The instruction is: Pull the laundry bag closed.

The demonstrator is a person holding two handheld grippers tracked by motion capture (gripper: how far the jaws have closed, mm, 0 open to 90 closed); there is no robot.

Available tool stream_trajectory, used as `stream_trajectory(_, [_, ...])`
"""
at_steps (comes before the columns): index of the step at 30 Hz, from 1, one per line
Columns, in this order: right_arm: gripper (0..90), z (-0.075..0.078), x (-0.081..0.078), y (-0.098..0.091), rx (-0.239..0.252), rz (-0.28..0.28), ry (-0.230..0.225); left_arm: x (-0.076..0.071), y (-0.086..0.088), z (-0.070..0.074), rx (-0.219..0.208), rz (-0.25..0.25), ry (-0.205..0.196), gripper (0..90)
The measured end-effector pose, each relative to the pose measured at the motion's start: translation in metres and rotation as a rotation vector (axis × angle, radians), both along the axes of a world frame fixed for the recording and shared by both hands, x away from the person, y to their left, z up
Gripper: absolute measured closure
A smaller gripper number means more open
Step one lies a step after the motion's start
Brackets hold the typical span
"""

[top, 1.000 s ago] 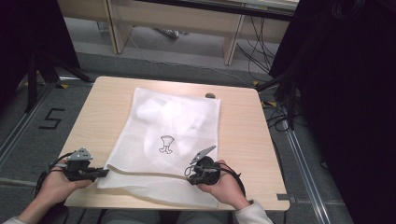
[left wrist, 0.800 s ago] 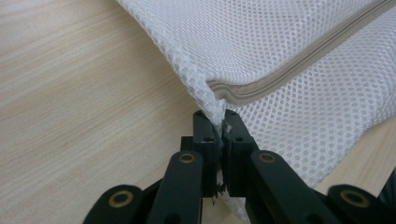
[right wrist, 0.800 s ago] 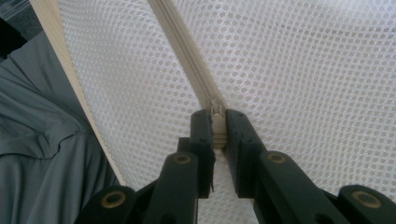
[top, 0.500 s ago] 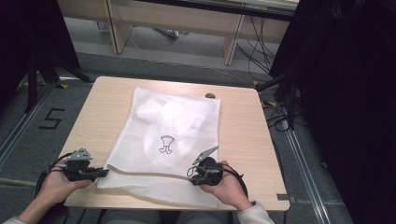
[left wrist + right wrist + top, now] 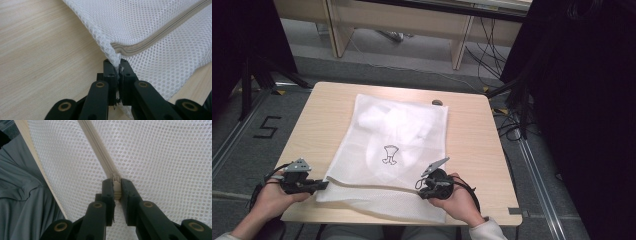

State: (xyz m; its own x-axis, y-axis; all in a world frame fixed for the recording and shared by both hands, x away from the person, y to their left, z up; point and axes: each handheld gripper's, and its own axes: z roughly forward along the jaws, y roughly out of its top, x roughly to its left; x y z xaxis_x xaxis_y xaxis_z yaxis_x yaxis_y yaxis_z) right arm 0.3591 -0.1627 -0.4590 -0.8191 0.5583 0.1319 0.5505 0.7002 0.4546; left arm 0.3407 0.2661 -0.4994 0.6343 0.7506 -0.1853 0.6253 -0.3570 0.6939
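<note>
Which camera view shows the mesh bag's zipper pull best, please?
The right gripper view: the zipper pull sits close up, pinched between that hand-held gripper's jaws. The left gripper view shows the zipper's other end; the high view shows it as a thin line.

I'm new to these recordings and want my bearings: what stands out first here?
A white mesh bag lies flat across the middle of the wooden table, with white cloth inside. At its near edge the left gripper pinches a corner of the mesh, while the right gripper is clamped on the zip.
</note>
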Motion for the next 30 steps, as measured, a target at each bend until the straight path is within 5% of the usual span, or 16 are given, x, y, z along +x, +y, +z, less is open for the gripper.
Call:
stream_trajectory(6, [82.2,0.001,-0.002,-0.002,0.001,-0.024,0.023,0.0,0.0,0.0,-0.002,0.001,0.0,85.5])
stream_trajectory(30, [82.2,-0.001,-0.004,-0.018,-0.016,-0.024,-0.006,0.001,0.002,0.001,0.023,-0.02,0.002,85.5])
